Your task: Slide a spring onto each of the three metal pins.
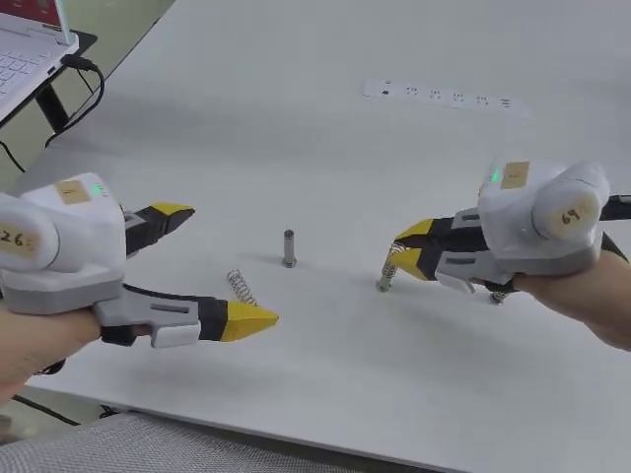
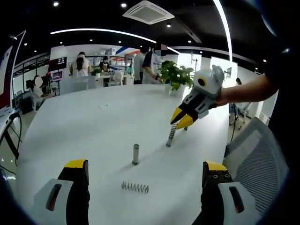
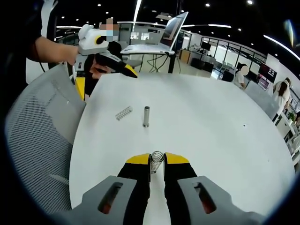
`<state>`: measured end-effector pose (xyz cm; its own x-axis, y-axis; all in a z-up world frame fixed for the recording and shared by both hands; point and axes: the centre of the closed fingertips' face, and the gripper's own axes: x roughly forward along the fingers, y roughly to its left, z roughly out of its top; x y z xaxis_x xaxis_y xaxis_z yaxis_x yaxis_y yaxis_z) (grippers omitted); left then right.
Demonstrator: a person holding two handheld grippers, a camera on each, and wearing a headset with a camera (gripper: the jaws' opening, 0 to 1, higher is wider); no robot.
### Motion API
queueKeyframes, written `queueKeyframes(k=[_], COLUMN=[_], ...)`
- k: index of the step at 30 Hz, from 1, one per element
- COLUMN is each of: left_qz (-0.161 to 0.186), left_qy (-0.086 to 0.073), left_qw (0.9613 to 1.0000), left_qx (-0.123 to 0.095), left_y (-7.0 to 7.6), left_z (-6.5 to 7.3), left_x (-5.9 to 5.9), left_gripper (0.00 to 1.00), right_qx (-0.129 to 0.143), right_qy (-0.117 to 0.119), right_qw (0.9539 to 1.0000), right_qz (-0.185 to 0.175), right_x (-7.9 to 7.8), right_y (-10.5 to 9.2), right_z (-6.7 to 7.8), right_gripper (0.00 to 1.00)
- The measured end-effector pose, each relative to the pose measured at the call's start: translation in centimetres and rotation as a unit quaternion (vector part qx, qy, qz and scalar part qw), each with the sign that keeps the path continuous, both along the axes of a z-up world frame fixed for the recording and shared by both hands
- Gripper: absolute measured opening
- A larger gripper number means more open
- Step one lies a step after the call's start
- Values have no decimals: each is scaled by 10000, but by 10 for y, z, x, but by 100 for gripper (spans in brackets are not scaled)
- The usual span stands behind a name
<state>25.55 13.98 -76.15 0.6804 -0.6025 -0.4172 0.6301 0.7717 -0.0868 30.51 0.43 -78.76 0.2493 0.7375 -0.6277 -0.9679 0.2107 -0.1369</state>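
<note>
A bare metal pin [image 1: 288, 248] [image 2: 135, 153] [image 3: 146, 116] stands upright mid-table. A loose spring [image 1: 240, 287] [image 2: 135, 187] [image 3: 123, 112] lies flat just left of it, between the wide-apart jaws of my open left gripper [image 1: 212, 264] [image 2: 144, 166]. My right gripper [image 1: 402, 251] [image 3: 157, 161] is shut on a second spring [image 1: 387, 271] [image 2: 172, 135] [image 3: 157, 159], which leans with its lower end on the table. The foot of another pin [image 1: 498, 296] peeks out beneath the right gripper, mostly hidden.
On the white table [image 1: 325, 148], a white power strip [image 1: 449, 97] lies at the far side. A laptop [image 1: 25, 44] on a stand with a black cable [image 1: 84, 94] sits at the far left. A grey mesh chair [image 1: 128, 443] is at the near edge.
</note>
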Motion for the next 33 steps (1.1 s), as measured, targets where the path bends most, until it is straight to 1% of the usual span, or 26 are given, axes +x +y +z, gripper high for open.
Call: queueKeyframes(k=[3, 5, 11, 13, 14, 16, 22, 27, 29, 31, 32, 33], left_qz=[-5, 7, 5, 14, 17, 14, -5, -34, -22, -25, -25, -25], left_qy=[3, -3, 5, 7, 12, 30, 47, 45, 45, 35, 36, 37], left_qw=[10000, 10000, 10000, 10000, 10000, 10000, 10000, 10000, 10000, 10000, 10000, 10000], left_qx=[16, -1, 9, 9, 2, 12, -9, -2, -27, -19, -17, -21], left_y=[0, 0, 2, 3, 4, 5, 4, 4, 4, 4, 4, 4], left_z=[0, 1, 1, 0, 0, -1, -1, -1, 0, 0, 0, 0], left_x=[0, 1, 1, 1, 1, 0, 0, 1, 1, 1, 1, 0], left_gripper=[98, 98, 98, 98, 98, 98, 98, 98, 98, 98, 98, 98], right_qx=[-116, -153, -286, -305, -360, -327, -386, -394, -449, -474, -469, -405], right_qy=[27, 14, 95, 77, 64, 58, 99, 202, 227, 274, 285, 317], right_qw=[9999, 9999, 9995, 9995, 9993, 9994, 9992, 9990, 9987, 9985, 9985, 9987], right_qz=[28, 37, 44, 75, 92, 88, 95, 39, 23, -9, -26, -56], right_x=[0, 0, -2, -2, -2, -1, 0, 2, 2, 1, 1, 0], right_y=[0, 1, -1, -1, -2, 0, 2, 2, 1, 0, 0, 1], right_z=[-9, -12, -23, -23, -24, -24, -24, -24, -25, -26, -26, -25], right_gripper=[7, 7, 8, 8, 8, 8, 8, 8, 9, 11, 12, 13])
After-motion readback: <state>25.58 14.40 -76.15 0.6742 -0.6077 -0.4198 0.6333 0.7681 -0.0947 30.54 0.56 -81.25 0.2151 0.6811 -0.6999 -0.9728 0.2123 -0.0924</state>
